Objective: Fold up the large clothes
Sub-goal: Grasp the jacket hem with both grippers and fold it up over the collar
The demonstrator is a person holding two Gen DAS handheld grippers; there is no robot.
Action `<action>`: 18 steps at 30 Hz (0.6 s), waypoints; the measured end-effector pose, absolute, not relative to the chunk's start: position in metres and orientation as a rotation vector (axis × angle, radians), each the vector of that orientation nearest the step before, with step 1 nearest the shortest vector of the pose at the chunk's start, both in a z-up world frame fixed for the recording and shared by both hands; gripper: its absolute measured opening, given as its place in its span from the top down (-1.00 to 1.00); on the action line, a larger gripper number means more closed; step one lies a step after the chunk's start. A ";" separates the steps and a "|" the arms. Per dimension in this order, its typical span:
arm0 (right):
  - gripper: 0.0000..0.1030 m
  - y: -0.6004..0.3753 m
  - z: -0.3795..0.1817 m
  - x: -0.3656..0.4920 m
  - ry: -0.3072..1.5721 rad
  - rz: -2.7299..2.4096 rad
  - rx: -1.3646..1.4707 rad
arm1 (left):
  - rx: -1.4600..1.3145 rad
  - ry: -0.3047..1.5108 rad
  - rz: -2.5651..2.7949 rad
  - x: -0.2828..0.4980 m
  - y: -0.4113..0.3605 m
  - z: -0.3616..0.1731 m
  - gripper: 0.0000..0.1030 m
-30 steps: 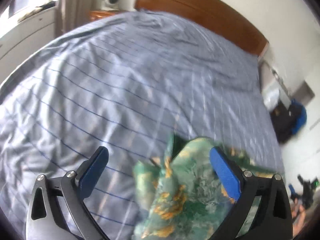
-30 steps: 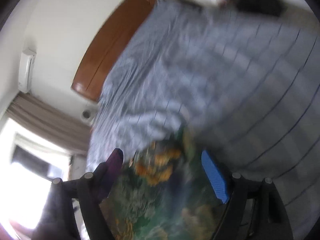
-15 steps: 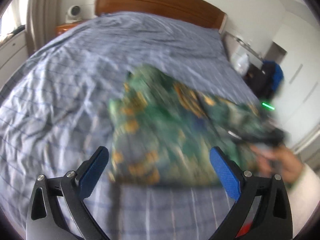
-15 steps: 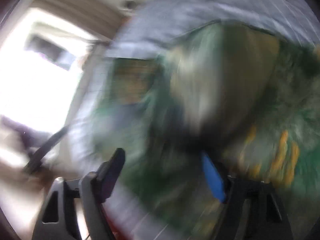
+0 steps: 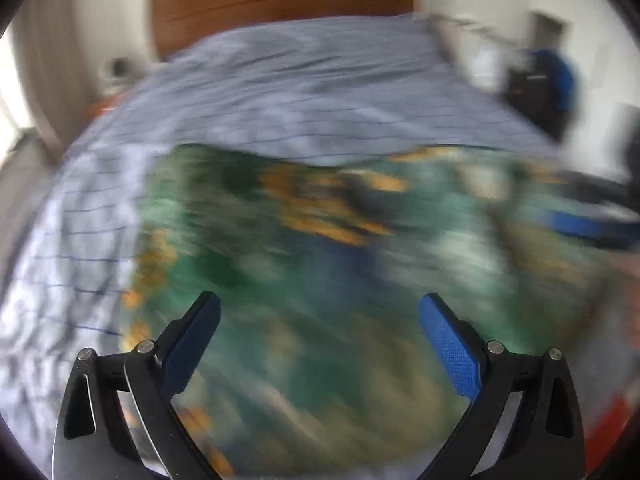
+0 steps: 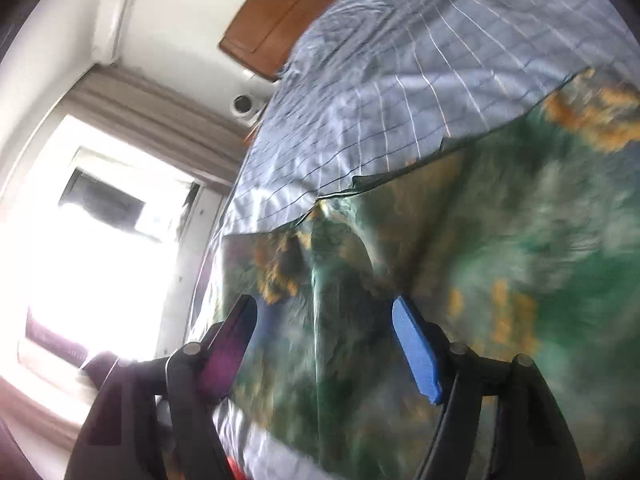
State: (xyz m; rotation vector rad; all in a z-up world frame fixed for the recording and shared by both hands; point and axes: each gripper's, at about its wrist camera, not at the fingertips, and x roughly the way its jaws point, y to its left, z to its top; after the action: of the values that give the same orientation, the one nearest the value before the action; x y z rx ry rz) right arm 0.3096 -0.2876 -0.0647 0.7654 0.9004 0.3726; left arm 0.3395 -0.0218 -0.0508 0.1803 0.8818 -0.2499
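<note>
A large green garment with orange and blue print (image 5: pixel 320 264) lies spread on the bed's blue striped cover (image 5: pixel 304 92); the view is motion-blurred. My left gripper (image 5: pixel 320 336) is open above the garment's near part, nothing between its blue pads. My right gripper (image 6: pixel 324 340) is open too, over the garment (image 6: pixel 500 240) near its left edge, with cloth behind the gap. The right gripper also shows in the left wrist view (image 5: pixel 588 226) at the garment's right side.
A wooden headboard (image 5: pixel 280 4) stands at the bed's far end. A bright window with curtains (image 6: pixel 100 216) is to the left of the bed. A dark bag with blue (image 5: pixel 540 84) sits by the bed's far right side.
The garment went from a bunched heap near my grippers to lying spread across the bed. Both grippers stayed open and swung over it.
</note>
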 end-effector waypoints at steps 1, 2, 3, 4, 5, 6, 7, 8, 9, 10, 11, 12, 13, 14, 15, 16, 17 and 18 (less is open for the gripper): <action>-0.39 -0.291 -0.061 0.300 0.905 0.374 0.743 | 0.183 0.885 -0.192 0.351 -0.017 -0.057 -0.91; -0.39 -0.305 -0.061 0.288 0.916 0.347 0.693 | 0.190 0.891 -0.135 0.362 -0.010 -0.064 -0.90; -0.41 -0.316 -0.069 0.282 0.931 0.302 0.656 | 0.207 0.901 -0.074 0.374 -0.002 -0.074 -0.89; -0.39 -0.333 -0.083 0.275 0.969 0.209 0.608 | 0.220 0.918 -0.036 0.384 0.005 -0.084 -0.89; -0.34 -0.345 -0.104 0.275 0.995 0.154 0.592 | 0.217 0.945 -0.007 0.391 0.014 -0.092 -0.90; -0.13 -0.356 -0.115 0.271 0.998 0.144 0.610 | 0.164 0.986 0.005 0.400 0.027 -0.099 -0.91; 0.07 -0.367 -0.126 0.264 0.982 0.154 0.654 | 0.106 1.006 -0.002 0.403 0.036 -0.101 -0.91; 0.11 -0.372 -0.128 0.260 0.967 0.155 0.672 | 0.046 1.021 -0.002 0.405 0.045 -0.100 -0.90; 0.10 -0.373 -0.126 0.256 0.941 0.154 0.682 | 0.009 1.024 0.000 0.404 0.051 -0.098 -0.90; 0.05 -0.372 -0.122 0.253 0.925 0.149 0.678 | -0.004 1.021 -0.002 0.401 0.055 -0.093 -0.90; 0.00 -0.368 -0.111 0.243 0.906 0.136 0.656 | 0.000 1.011 -0.007 0.396 0.056 -0.088 -0.90; -0.15 -0.366 -0.104 0.236 0.891 0.137 0.636 | 0.007 0.999 -0.011 0.391 0.057 -0.082 -0.88; -0.22 -0.359 -0.096 0.233 0.872 0.147 0.612 | 0.007 0.979 -0.027 0.382 0.059 -0.073 -0.88; -0.22 -0.351 -0.085 0.226 0.849 0.167 0.587 | -0.002 0.960 -0.055 0.373 0.062 -0.067 -0.88; -0.24 -0.347 -0.080 0.225 0.832 0.187 0.575 | -0.005 0.943 -0.088 0.361 0.064 -0.061 -0.90; -0.32 -0.342 -0.075 0.218 0.816 0.212 0.571 | 0.007 0.936 -0.099 0.352 0.065 -0.060 -0.92; -0.38 -0.338 -0.073 0.213 0.803 0.240 0.577 | 0.022 0.936 -0.100 0.348 0.064 -0.063 -0.94; -0.47 -0.337 -0.074 0.203 0.793 0.258 0.594 | 0.047 0.946 -0.095 0.343 0.066 -0.068 -0.95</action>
State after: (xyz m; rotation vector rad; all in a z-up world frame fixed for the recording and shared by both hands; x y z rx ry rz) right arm 0.2031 -0.3368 -0.0738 0.5939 0.7934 0.2585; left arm 0.3435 0.0656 -0.0677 0.0470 0.9462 -0.0951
